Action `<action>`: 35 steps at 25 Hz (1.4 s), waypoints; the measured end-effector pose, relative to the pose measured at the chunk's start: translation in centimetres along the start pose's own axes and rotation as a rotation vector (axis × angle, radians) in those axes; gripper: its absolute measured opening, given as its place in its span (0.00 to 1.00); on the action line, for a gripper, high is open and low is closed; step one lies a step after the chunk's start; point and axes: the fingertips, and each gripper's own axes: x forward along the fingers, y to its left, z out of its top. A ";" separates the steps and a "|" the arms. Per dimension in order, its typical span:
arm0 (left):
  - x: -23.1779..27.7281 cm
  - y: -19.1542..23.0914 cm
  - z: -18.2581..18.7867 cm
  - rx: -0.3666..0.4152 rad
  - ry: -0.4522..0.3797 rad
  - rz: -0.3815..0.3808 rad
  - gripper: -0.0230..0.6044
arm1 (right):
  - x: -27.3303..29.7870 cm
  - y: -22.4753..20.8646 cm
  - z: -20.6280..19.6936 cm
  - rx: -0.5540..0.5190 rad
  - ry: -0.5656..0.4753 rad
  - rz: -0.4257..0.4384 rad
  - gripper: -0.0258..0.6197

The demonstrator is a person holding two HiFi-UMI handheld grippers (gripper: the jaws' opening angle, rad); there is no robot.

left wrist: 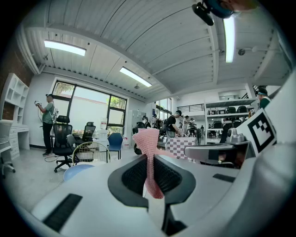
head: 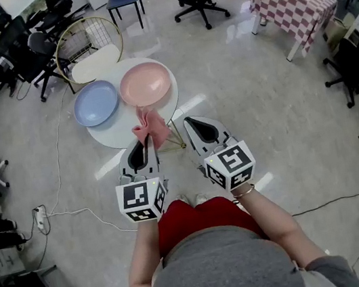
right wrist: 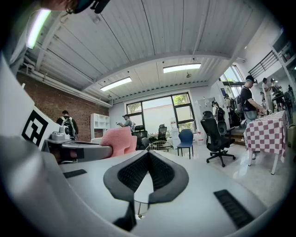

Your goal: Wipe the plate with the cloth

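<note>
The cloth [head: 150, 128] covers part of the table's [head: 112, 132] near edge.

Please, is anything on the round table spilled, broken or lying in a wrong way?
Nothing stands out. The blue plate and the pink plate lie flat, side by side, on the white table, with no spill or crack visible. The pink cloth is pinched in the left gripper.

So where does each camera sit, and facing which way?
Head view: on the person's head, steeply down at blue plate, pink plate; forearms, left tool, right tool show.
Left gripper view: on the left tool, facing out level; jaws shut on pink cloth.
Right gripper view: on the right tool, facing likewise; jaws shut, empty.
Shared: all three show the pink cloth.
</note>
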 end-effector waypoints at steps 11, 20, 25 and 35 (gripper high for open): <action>0.2 -0.9 -0.3 0.000 0.022 0.033 0.08 | -0.7 -0.7 -1.2 0.053 0.018 0.041 0.09; 1.5 1.9 -0.8 -0.022 0.041 0.074 0.08 | 1.2 -2.1 -2.0 0.091 0.036 0.032 0.09; 4.0 4.2 -0.9 -0.026 0.052 0.083 0.08 | 3.6 -3.8 -1.8 0.103 0.030 0.012 0.09; 13.1 10.5 -1.8 -0.071 0.085 0.065 0.08 | 12.4 -7.9 -2.1 0.096 0.091 -0.013 0.09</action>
